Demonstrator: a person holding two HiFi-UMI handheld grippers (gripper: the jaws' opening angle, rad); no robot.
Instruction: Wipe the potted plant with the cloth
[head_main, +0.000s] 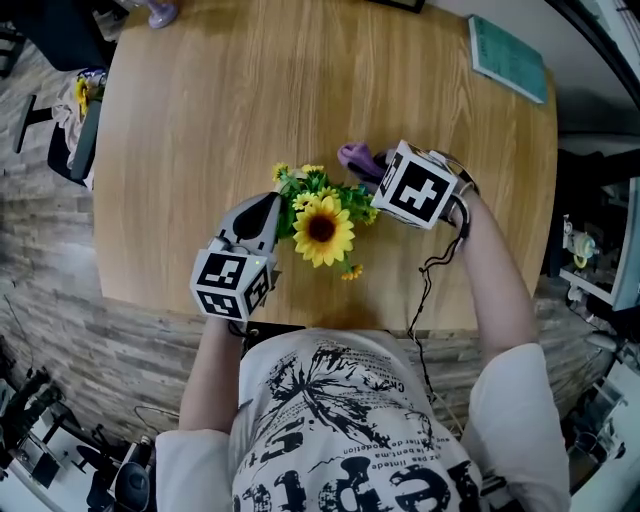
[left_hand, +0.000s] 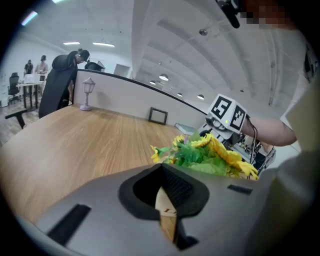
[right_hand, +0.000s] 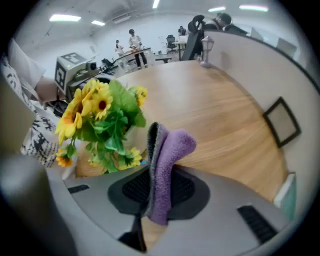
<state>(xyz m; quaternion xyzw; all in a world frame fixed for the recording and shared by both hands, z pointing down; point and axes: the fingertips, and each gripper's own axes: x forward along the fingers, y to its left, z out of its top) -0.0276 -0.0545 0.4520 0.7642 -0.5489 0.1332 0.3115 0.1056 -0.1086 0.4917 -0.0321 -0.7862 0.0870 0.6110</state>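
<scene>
Right hand-held gripper (right_hand: 155, 192) is clamped on the purple cloth (right_hand: 169, 150), just beside the potted plant (head_main: 320, 226) on the tabletop (head_main: 250, 90) (no contact visible). Left hand-held gripper (left_hand: 165, 197) is closed beside the plant. I judge the wiping is largely outstanding.

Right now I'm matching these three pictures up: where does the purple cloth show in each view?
Head view: purple cloth just above centre, beyond the sunflowers.
Left gripper view: not visible.
Right gripper view: centre, clamped in the jaws.
Shared landmark: the sunflowers, in all three.
</scene>
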